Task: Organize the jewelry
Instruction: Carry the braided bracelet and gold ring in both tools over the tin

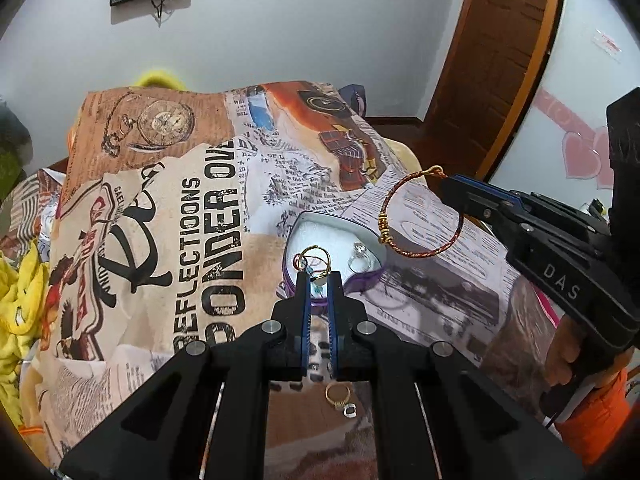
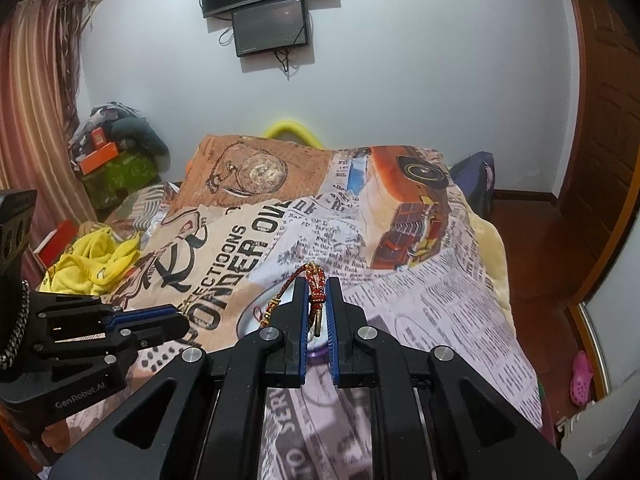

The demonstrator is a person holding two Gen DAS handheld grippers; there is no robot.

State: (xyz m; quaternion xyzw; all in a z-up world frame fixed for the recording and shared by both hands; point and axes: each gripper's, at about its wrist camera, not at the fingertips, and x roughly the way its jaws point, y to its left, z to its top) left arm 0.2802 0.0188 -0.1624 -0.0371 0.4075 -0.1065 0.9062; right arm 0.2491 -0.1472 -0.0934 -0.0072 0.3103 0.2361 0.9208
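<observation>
A heart-shaped purple jewelry box (image 1: pixel 304 226) with white lining lies open on the printed blanket. Inside lie a silver ring (image 1: pixel 359 259) and a copper-coloured ring (image 1: pixel 301 261). My left gripper (image 1: pixel 319 280) is shut on a gold ring with a blue stone (image 1: pixel 318 265), held over the box's near edge. My right gripper (image 1: pixel 448 181) is shut on a red and gold thread bracelet (image 1: pixel 416 254), which hangs above the box's right side. In the right wrist view the bracelet (image 2: pixel 316 300) sits between the fingers of my right gripper (image 2: pixel 317 286). A gold ring (image 1: pixel 337 394) and a small silver piece (image 1: pixel 349 410) lie on the blanket near me.
The bed is covered by a newspaper-print blanket (image 1: pixel 192 208). Yellow cloth (image 2: pixel 96 266) lies at the left edge. A wooden door (image 1: pixel 500 60) stands at the right. Screens (image 2: pixel 268 8) hang on the far wall. Boxes and bags (image 2: pixel 116 152) are piled at the far left.
</observation>
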